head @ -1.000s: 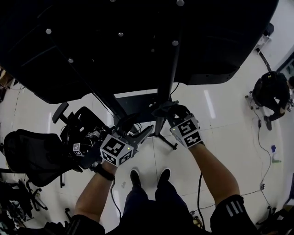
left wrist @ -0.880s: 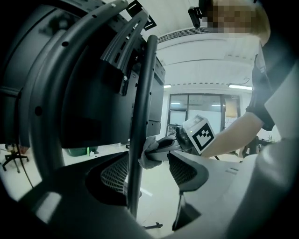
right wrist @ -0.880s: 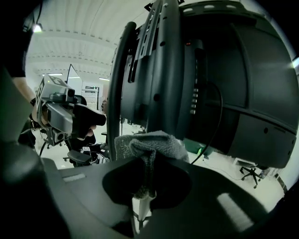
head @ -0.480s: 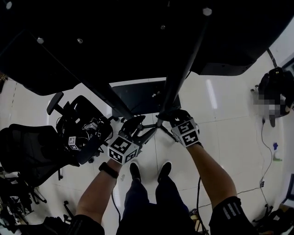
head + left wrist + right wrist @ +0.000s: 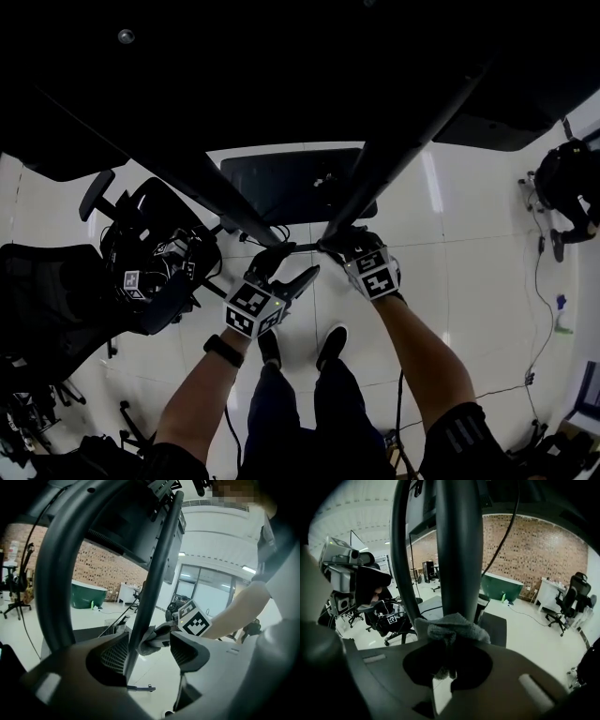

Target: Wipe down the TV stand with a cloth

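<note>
Pinching the grey cloth point(image 5: 454, 626) in our right hand-held gripper point(image 5: 449, 644), jaws closed on it, we press it against the TV stand's black pole point(image 5: 457, 550), at that gripper's 12 o'clock. Our left hand-held gripper point(image 5: 149, 652), at its 8 o'clock in the head view, stands open with the same pole between its jaws.

Stand pole point(image 5: 398, 155) centre, cloth point(image 5: 452, 627) against it; office chair point(image 5: 150, 272) left.
</note>
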